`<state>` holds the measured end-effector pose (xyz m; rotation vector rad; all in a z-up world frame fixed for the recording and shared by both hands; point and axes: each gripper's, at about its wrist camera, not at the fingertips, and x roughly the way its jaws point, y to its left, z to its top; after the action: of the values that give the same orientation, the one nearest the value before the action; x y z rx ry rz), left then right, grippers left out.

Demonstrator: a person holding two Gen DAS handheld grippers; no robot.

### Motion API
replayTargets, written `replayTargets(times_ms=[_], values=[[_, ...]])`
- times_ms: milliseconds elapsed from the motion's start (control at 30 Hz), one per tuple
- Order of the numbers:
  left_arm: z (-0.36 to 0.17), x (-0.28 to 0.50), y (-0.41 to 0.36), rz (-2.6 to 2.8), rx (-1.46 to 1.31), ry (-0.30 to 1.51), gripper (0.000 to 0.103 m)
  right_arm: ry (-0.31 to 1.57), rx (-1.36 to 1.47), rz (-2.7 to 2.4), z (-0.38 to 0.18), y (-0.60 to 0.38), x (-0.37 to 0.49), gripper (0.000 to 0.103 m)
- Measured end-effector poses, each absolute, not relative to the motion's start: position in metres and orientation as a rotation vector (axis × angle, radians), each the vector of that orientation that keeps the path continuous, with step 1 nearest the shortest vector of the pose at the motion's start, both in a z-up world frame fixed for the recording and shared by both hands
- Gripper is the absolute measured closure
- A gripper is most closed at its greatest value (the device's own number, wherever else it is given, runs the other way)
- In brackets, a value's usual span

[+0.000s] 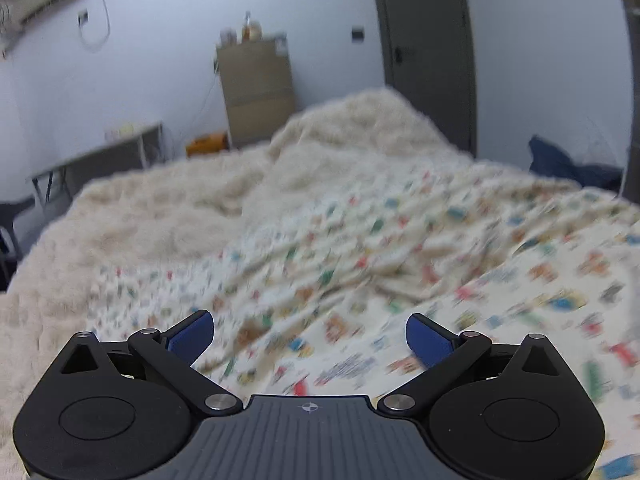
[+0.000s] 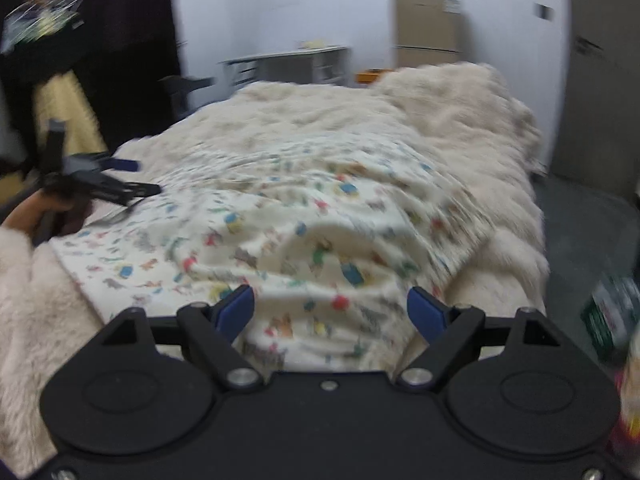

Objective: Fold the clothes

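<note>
A white garment printed with small coloured animals (image 1: 360, 280) lies rumpled on a fluffy cream blanket (image 1: 160, 208) covering the bed. My left gripper (image 1: 310, 334) is open and empty, just above the garment's near part. In the right wrist view the same garment (image 2: 304, 232) spreads across the blanket (image 2: 460, 120), with a raised fold in its middle. My right gripper (image 2: 331, 312) is open and empty above the garment's near edge. The left gripper also shows in the right wrist view (image 2: 132, 178), held in a hand at the garment's left edge. Both views are motion-blurred.
A cardboard box (image 1: 258, 92) stands against the far wall beside a grey door (image 1: 428, 48). A grey desk (image 1: 100, 160) is left of the bed. A dark blue cloth (image 1: 568, 164) lies at the right. A green box (image 2: 608, 312) sits on the floor right of the bed.
</note>
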<state>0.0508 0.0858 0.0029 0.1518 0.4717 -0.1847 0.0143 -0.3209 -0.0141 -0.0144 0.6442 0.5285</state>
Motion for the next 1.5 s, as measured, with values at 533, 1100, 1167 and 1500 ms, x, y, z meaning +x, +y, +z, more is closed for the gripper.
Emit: replayTargets(times_ms=[533, 1100, 1167, 1500], values=[[-0.03, 0.044, 0.035, -0.295, 0.25, 0.534, 0.0, 0.655, 0.681, 0.624, -0.08, -0.425, 0.025, 0.055], [-0.031, 0.046, 0.036, -0.302, 0.246, 0.538, 0.0, 0.642, 0.713, 0.73, -0.096, -0.419, 0.029, 0.083], [-0.031, 0.046, 0.036, -0.302, 0.246, 0.537, 0.0, 0.63, 0.705, 0.717, -0.094, -0.42, 0.028, 0.096], [-0.031, 0.045, 0.035, -0.299, 0.25, 0.535, 0.0, 0.622, 0.323, 0.604, -0.057, -0.41, 0.009, 0.081]])
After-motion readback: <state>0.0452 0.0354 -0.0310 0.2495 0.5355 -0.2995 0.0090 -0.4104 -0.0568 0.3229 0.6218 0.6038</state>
